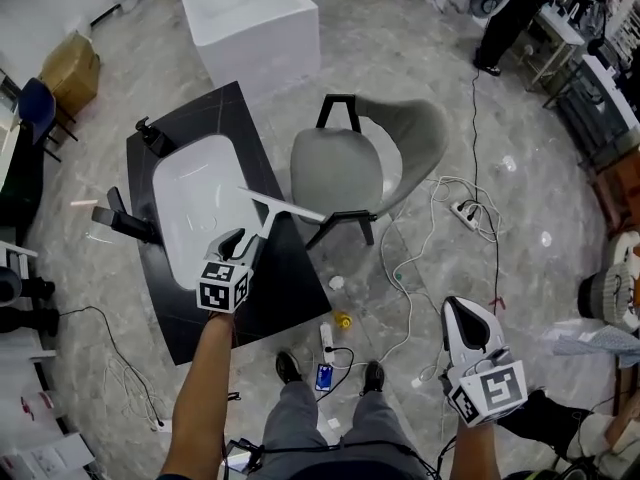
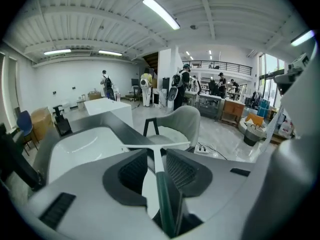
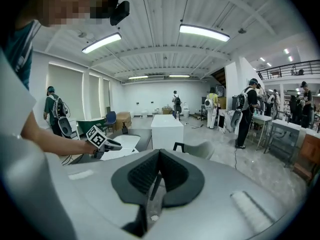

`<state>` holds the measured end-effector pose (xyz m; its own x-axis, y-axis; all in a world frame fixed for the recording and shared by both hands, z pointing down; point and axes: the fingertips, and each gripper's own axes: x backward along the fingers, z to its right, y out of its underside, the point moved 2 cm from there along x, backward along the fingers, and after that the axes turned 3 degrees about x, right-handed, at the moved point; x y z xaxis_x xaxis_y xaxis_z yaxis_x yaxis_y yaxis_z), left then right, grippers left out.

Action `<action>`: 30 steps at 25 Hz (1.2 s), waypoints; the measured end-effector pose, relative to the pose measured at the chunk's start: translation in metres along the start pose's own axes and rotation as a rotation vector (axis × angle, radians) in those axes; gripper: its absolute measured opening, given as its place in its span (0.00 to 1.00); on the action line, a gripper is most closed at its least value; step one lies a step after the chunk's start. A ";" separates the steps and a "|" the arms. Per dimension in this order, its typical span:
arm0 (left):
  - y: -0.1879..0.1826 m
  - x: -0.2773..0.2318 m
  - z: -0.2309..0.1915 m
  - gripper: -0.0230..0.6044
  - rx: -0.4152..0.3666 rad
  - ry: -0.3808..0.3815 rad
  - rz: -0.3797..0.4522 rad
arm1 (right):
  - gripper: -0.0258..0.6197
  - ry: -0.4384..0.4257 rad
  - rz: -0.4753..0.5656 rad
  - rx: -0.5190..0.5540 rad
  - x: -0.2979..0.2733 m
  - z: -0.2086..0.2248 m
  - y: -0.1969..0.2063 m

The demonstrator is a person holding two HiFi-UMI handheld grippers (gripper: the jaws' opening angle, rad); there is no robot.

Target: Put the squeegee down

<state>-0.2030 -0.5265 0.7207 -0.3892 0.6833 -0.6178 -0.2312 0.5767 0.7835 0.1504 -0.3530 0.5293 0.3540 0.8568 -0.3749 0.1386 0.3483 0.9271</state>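
On my left, the left gripper (image 1: 240, 240) has its jaws parted. The squeegee (image 1: 281, 208) handle runs loosely between them, with a gap showing beside it in the left gripper view. Its white blade lies across the right rim of the white sink (image 1: 190, 183), toward the right edge of the black countertop (image 1: 290, 283); whether it rests there I cannot tell. A grey chair (image 1: 345, 168) stands just beyond that edge. Far right, the right gripper (image 1: 468, 320) is clenched on nothing.
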 end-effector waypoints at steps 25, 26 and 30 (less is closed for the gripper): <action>-0.184 0.495 0.096 0.04 -0.159 -0.178 0.669 | 0.05 -0.197 0.417 0.147 0.139 -0.048 -0.219; -0.181 0.505 0.101 0.04 -0.157 -0.187 0.675 | 0.05 -0.199 0.425 0.150 0.147 -0.049 -0.222; -0.171 0.532 0.116 0.04 -0.145 -0.221 0.695 | 0.05 -0.213 0.449 0.163 0.169 -0.050 -0.228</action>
<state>-0.2670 -0.2097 0.2505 -0.3039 0.9520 0.0364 -0.1179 -0.0755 0.9901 0.1325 -0.2686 0.2546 0.5897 0.8059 0.0528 0.0663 -0.1135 0.9913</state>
